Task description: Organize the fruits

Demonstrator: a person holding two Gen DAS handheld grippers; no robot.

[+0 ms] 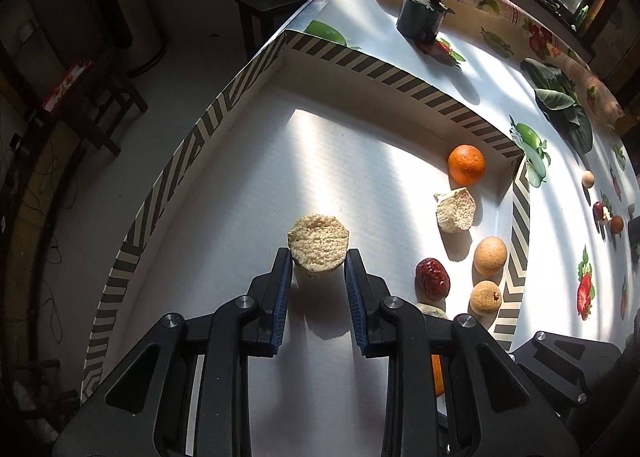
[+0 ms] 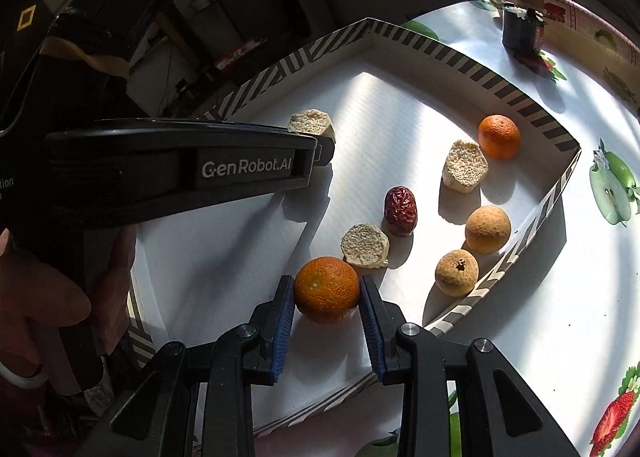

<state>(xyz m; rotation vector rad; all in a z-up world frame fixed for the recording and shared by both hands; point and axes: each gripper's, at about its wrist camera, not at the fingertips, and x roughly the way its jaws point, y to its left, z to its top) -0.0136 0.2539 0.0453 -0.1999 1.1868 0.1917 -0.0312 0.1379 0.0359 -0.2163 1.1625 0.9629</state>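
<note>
A shallow white tray [image 1: 360, 61] with a black-and-white striped rim [image 2: 460, 57] lies on the table. My left gripper [image 1: 318, 257] is shut on a beige porous chunk [image 1: 318, 243] and holds it over the tray floor; the chunk also shows in the right wrist view [image 2: 312, 125]. My right gripper [image 2: 326, 289] is shut on an orange [image 2: 326, 289] low in the tray. The tray also holds another orange [image 1: 466, 164], a beige chunk [image 1: 456, 209], a red date [image 1: 432, 277] and two tan round fruits [image 1: 490, 255] [image 1: 485, 297]. A third chunk [image 2: 365, 245] lies by the held orange.
The tablecloth [image 1: 560, 265] has printed fruit. A dark cylindrical device [image 1: 422, 15] stands at the far end. Small fruits [image 1: 588, 178] [image 1: 600, 211] [image 1: 617, 223] lie on the cloth right of the tray. Dark leaves [image 1: 564, 105] lie farther back. Floor and furniture are to the left.
</note>
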